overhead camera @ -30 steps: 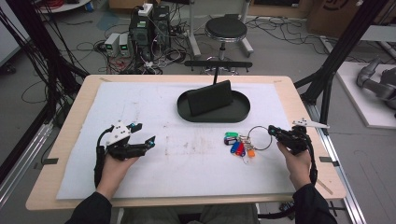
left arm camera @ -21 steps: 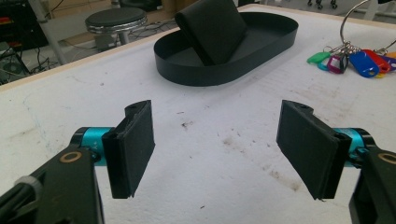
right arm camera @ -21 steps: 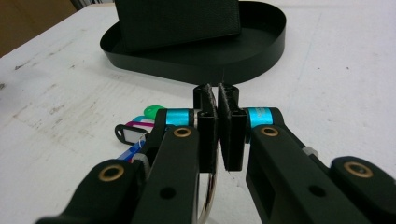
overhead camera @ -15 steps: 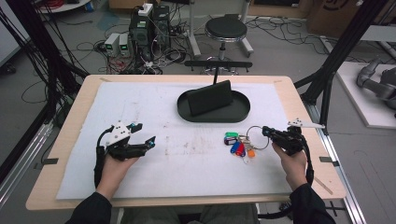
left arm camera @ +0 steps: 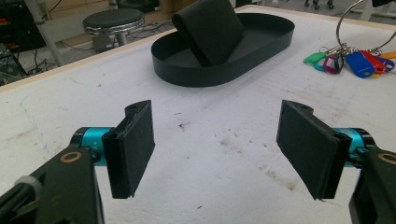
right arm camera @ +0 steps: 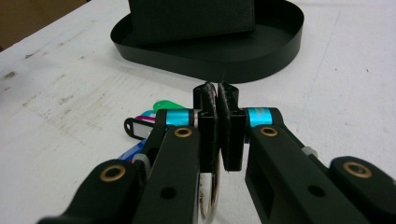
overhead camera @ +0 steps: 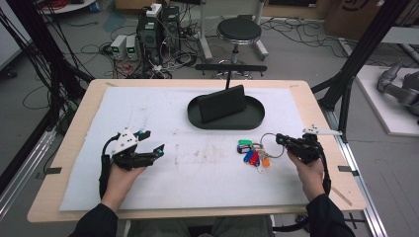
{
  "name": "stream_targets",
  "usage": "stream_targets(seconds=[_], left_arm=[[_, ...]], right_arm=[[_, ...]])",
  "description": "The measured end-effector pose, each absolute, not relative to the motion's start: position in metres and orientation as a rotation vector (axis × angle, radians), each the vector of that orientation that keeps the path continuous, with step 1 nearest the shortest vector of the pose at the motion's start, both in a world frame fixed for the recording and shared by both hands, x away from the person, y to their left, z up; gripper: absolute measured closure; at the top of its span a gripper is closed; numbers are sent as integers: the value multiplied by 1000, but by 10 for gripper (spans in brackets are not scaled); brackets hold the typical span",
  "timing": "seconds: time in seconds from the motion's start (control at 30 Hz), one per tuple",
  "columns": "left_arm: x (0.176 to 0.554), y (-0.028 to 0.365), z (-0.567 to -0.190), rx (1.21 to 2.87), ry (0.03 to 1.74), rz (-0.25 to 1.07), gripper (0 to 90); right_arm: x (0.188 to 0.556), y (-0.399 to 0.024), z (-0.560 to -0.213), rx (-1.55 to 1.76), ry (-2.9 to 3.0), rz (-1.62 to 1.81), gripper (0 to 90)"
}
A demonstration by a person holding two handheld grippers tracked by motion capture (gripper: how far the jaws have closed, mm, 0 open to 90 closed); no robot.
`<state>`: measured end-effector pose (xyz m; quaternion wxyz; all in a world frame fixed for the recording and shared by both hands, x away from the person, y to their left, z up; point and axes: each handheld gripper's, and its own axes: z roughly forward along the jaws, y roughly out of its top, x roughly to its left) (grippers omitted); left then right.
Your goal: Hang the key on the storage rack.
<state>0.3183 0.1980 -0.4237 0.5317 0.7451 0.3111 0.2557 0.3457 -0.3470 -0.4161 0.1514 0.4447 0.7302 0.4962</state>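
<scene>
Ring gripped, nothing yet delivered, judging by how things lie. Right claw (overhead camera: 282, 140), right of centre in the high view, pinched tight on the key ring (overhead camera: 269, 144); coloured tags (overhead camera: 253, 155) lying on the worktop (overhead camera: 207, 177) below the black tray (overhead camera: 257, 116). Likely left: lifting the bunch into that tray. Left claw (overhead camera: 153, 143) at lower left, jaws wide, empty.

Counted: one ring, roughly six tags, one tray, one black wallet (overhead camera: 222, 103) propped inside.
</scene>
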Motion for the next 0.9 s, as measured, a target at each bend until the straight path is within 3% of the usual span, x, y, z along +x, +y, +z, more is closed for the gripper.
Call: stream_targets(seconds=[0.9], left_arm=[[315, 203, -426, 1780, 726, 590, 276]], right_arm=[[350, -324, -369, 1066, 2159, 1462, 880]])
